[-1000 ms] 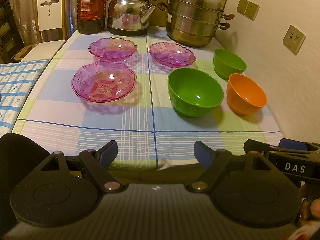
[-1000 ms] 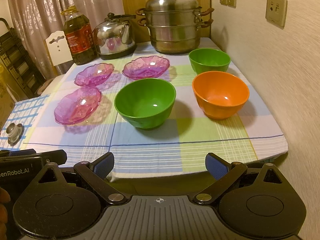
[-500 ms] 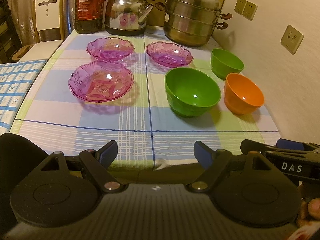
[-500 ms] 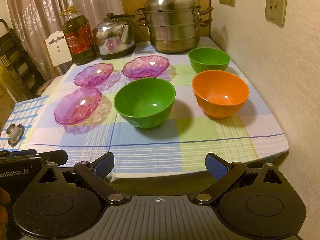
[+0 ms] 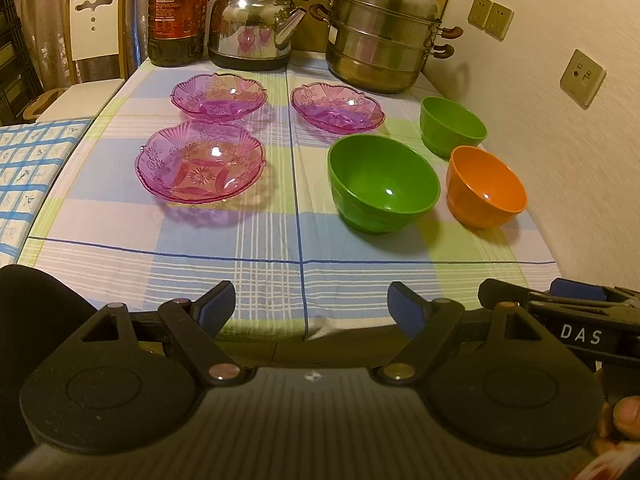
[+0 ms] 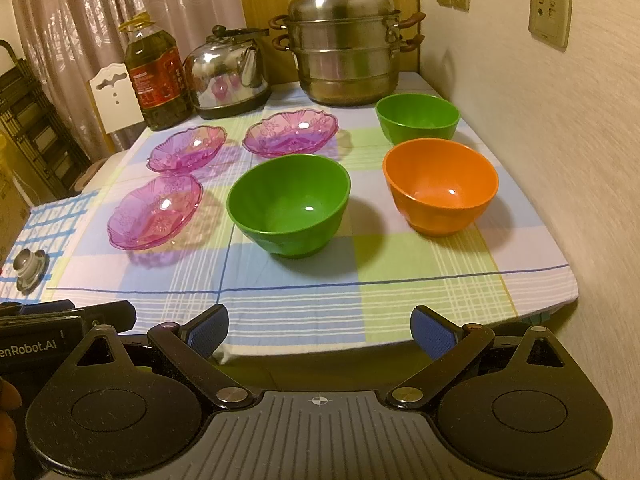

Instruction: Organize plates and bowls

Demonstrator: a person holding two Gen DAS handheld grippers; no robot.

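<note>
Three pink glass plates lie on the checked tablecloth: a near one (image 5: 200,162) (image 6: 156,211), a far left one (image 5: 219,95) (image 6: 186,148) and a far middle one (image 5: 337,107) (image 6: 291,133). A large green bowl (image 5: 383,188) (image 6: 289,204), an orange bowl (image 5: 485,186) (image 6: 440,184) and a small green bowl (image 5: 452,126) (image 6: 417,117) stand to the right. My left gripper (image 5: 311,306) and right gripper (image 6: 320,328) are open and empty, held before the table's near edge.
An oil bottle (image 5: 178,12), a steel kettle (image 5: 254,28) and a stacked steamer pot (image 5: 382,36) stand along the back. A wall (image 6: 560,140) runs along the table's right side. A white chair (image 5: 94,28) and a blue checked cloth (image 5: 28,168) are at the left.
Both grippers have edged slightly toward the table; the dishes have not moved. Both stay open.
</note>
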